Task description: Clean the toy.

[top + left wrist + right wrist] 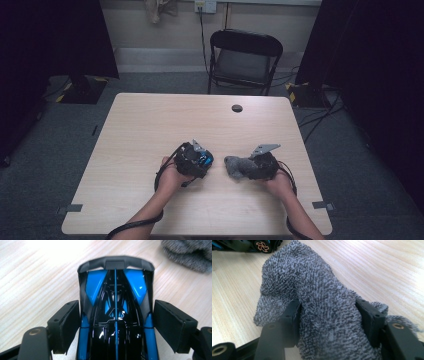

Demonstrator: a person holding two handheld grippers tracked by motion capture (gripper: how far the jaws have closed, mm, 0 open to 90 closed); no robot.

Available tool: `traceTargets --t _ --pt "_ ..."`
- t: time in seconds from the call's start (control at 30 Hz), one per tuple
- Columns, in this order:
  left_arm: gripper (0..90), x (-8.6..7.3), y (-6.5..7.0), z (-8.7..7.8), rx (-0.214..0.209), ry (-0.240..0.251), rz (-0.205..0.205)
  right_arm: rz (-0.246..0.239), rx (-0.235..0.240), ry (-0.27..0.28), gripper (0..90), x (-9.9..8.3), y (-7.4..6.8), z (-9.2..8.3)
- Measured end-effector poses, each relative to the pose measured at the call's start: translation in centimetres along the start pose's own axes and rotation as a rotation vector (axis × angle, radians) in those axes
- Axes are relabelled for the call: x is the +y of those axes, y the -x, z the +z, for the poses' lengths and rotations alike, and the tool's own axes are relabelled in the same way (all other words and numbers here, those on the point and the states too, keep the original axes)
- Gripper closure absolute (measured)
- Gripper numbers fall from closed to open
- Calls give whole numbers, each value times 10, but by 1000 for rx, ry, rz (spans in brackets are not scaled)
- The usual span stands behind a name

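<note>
A blue and black toy car [93,285] lies on the table between the jaws of my left gripper [116,302], nose away from the camera. The black pads [67,322] stand close beside its sides with a thin gap on the right, so the gripper is open. From above, the left gripper [202,161] and car [206,160] sit at the table's near middle. My right gripper [327,302] is shut on a bunched grey terry cloth [294,270], whose free end droops onto the table. The cloth [233,166] faces the car, a short gap apart, with the right gripper [246,169] behind it.
The light wooden table [150,125] has a round cable hole [237,108] near its far edge. A black folding chair [243,60] stands beyond the table. Cables lie on the grey floor at the right, and dark curtains hang on both sides.
</note>
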State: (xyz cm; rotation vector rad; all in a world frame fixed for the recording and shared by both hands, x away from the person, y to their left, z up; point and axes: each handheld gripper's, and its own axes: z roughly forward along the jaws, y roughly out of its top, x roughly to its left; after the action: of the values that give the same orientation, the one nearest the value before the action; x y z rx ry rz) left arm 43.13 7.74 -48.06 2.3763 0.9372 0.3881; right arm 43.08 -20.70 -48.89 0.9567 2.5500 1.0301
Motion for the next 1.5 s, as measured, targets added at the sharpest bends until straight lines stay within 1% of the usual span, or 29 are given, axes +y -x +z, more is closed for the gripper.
traceTargets --t 0.03,0.07,0.13,0.17,0.23,0.27,0.3,0.4,0.53,0.63,0.67,0.73,0.8,0.83,0.93,1.0,1.03,1.07,1.17,1.2,1.23,1.27,1.3,1.33,1.37,1.4,1.43,1.5 --pt "216 -1 0 2 1 -1 -3 0 0 0 430 0 0 0" --pt "201 -1 0 3 -3 5 -17 1 -1 -1 430 0 0 0" --pt "199 -1 0 3 -9 7 -30 1 0 -1 430 0 0 0" --pt "199 -1 -1 4 -13 4 -41 0 0 0 430 0 0 0" --pt "200 -1 -3 5 -35 -2 -80 0 1 0 430 0 0 0" --pt "203 -2 -3 5 -28 2 -85 0 0 -1 430 0 0 0" --pt "227 -2 -3 4 -27 4 -94 1 -1 -1 430 0 0 0" --pt "247 -1 -3 4 -31 -5 -88 3 -1 2 430 0 0 0" --pt "251 1 -2 2 -23 -33 -94 4 1 5 431 -1 0 0" --pt "254 -1 -2 2 -28 -20 -91 4 -1 3 432 0 0 0" --pt "255 -1 -2 1 -30 -19 -83 4 0 4 432 0 0 0" --pt "255 -1 -2 0 -33 -34 -76 5 -1 3 434 0 0 0" --pt "255 -1 -2 -2 -34 -39 -67 6 -3 -2 442 1 0 0" --pt "255 -1 -2 -3 -43 -29 -70 6 -3 -5 450 1 0 0" --pt "255 1 -3 -8 -53 -18 -67 16 -5 -6 469 1 1 0" --pt "255 2 -4 -12 -64 -13 -75 23 -8 -8 475 2 1 0" --pt "255 3 -4 -14 -57 -16 -67 21 -9 -10 475 2 1 0" --pt "256 4 -4 -16 -60 -23 -62 22 -8 -12 477 3 1 0" --pt "256 7 -3 -21 -65 -14 -59 32 -9 -13 490 3 2 0" --pt "256 8 -3 -23 -72 0 -62 34 -10 -13 493 3 2 0" --pt "256 9 -4 -25 -77 -1 -59 38 -12 -14 497 3 2 0" --pt "256 10 -4 -28 -74 4 -60 38 -13 -15 500 3 2 0" --pt "256 11 -4 -29 -79 13 -63 39 -15 -18 511 4 2 0" --pt "256 12 -5 -31 -84 2 -54 42 -16 -20 520 4 2 -1" --pt "256 13 -5 -32 -85 4 -59 48 -21 -21 538 4 3 -1" --pt "256 13 -6 -33 -88 6 -49 54 -25 -22 551 5 3 -1" --pt "257 13 -6 -34 -94 5 -54 56 -28 -22 560 5 3 -1" --pt "257 14 -7 -36 -95 13 -51 65 -36 -24 590 5 3 -1"
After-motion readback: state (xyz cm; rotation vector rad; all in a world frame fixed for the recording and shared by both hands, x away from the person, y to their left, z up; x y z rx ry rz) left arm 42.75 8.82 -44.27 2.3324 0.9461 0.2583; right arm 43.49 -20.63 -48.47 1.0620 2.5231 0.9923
